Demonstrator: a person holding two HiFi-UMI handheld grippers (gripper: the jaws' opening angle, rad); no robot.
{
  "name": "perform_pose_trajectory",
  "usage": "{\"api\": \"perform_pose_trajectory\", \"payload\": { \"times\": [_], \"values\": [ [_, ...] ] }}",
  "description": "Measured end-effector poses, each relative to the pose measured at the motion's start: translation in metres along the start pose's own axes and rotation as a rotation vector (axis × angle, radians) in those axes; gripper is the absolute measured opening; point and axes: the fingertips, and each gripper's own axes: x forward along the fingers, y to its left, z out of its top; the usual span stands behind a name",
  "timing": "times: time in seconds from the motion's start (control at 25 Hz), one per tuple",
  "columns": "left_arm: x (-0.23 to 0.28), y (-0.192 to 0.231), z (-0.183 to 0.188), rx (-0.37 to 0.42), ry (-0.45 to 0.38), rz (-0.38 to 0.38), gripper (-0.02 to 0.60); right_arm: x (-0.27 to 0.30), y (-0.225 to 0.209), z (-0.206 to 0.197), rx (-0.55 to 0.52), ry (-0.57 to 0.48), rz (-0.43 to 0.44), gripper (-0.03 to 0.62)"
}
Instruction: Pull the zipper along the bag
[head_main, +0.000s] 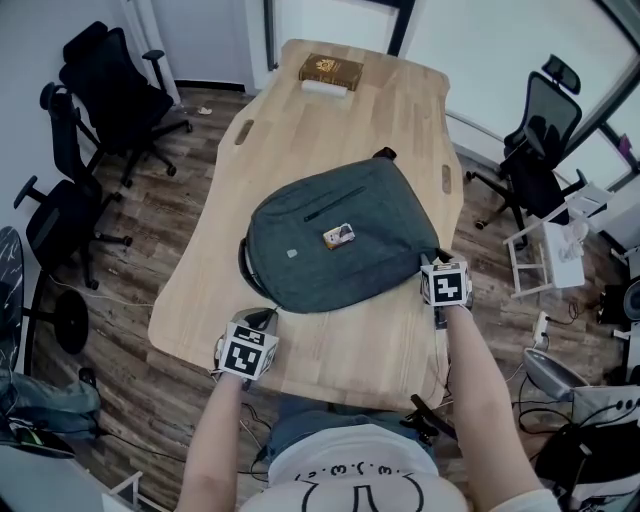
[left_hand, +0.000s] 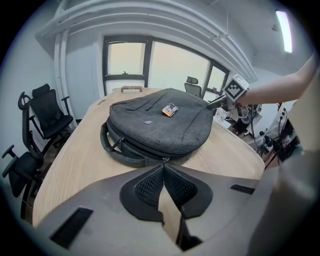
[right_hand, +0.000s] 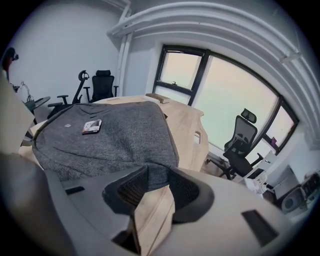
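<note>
Jaws: left gripper (left_hand: 163, 167) pressed together on the zipper pull (left_hand: 164, 160), right gripper (right_hand: 156, 181) pinching the bag (head_main: 330, 275) at its corner. The seam (left_hand: 136, 149) in view looks closed, which fits either end of the pull's travel.

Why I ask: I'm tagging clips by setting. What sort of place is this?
Probably an office or meeting room: a long wooden table, black swivel office chairs on either side of it, and large windows. A grey backpack lies on the table.

Light wooden table (head_main: 350, 345) set on dark plank floor (head_main: 175, 205); black office chairs (head_main: 105, 80) grouped off left edge, another chair (head_main: 540, 130) off right; large windows (left_hand: 165, 67) lit beyond far end.
</note>
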Motion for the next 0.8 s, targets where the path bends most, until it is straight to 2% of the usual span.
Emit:
{"api": "perform_pose_trajectory", "payload": {
  "times": [0.24, 0.48, 0.8],
  "values": [
    [-0.002, -0.009, 0.003, -0.044, -0.012, -0.059, 0.018, -0.018, 0.005, 0.001, 0.128, -0.054, 0.000, 0.183],
    [-0.002, -0.034, 0.002, -0.021, -0.007, -0.118, 0.018, -0.043, 0.066, 0.001, 0.134, -0.081, 0.102, 0.183],
    [0.011, -0.082, 0.004, -0.016, -0.016, -0.236, 0.018, -0.065, 0.135, -0.020, 0.067, -0.065, 0.189, 0.183]
  ]
}}
